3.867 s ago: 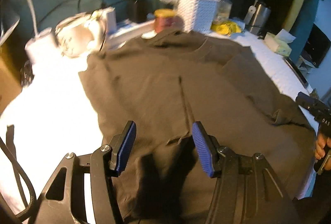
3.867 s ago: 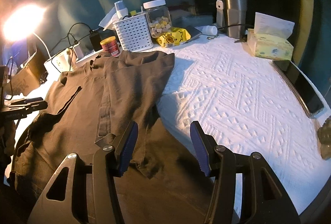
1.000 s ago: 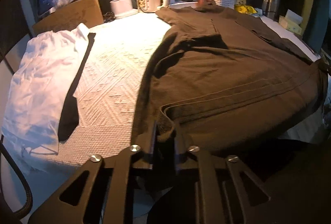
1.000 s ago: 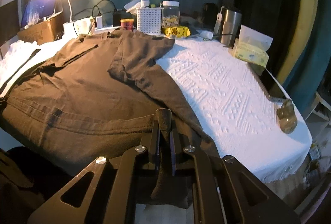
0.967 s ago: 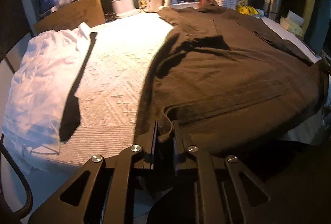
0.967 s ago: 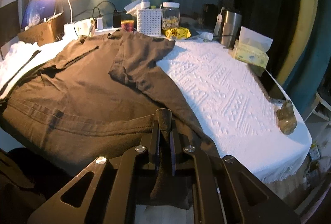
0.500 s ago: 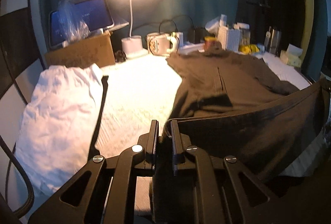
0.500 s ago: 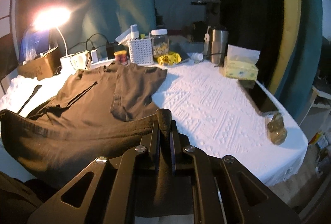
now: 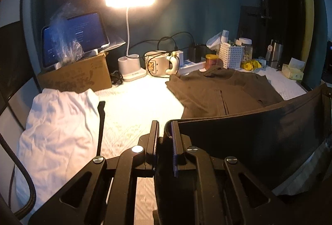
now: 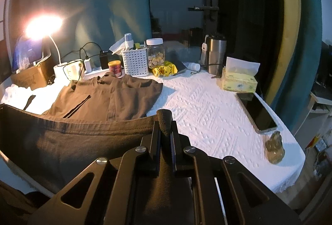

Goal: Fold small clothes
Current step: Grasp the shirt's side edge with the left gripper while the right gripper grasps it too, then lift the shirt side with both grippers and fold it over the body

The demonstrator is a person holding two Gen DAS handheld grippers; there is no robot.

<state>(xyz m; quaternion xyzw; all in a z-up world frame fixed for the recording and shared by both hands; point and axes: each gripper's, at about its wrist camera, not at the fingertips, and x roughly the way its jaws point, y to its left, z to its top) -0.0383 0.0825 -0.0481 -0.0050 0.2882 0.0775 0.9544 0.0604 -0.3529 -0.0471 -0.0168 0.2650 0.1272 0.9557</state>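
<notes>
The fold looks roughly half done: both sleeves already lie tucked inward, and the bottom hem is lifted but not yet laid over the collar end. The left gripper (image 9: 165, 139) and right gripper (image 10: 165, 133) each pinch 1 hem corner of the brown T-shirt (image 10: 108, 98) (dark, soft, hem taut between them), which lies centre-frame on the white table cover (image 10: 207, 108).

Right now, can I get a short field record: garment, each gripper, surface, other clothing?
garment: dark brown cotton T-shirt, hem raised, collar end flat
left gripper: shut on the hem's left corner
right gripper: shut on the hem's right corner
surface: white textured tablecloth
other clothing: crumpled white shirt, left of the T-shirt
</notes>
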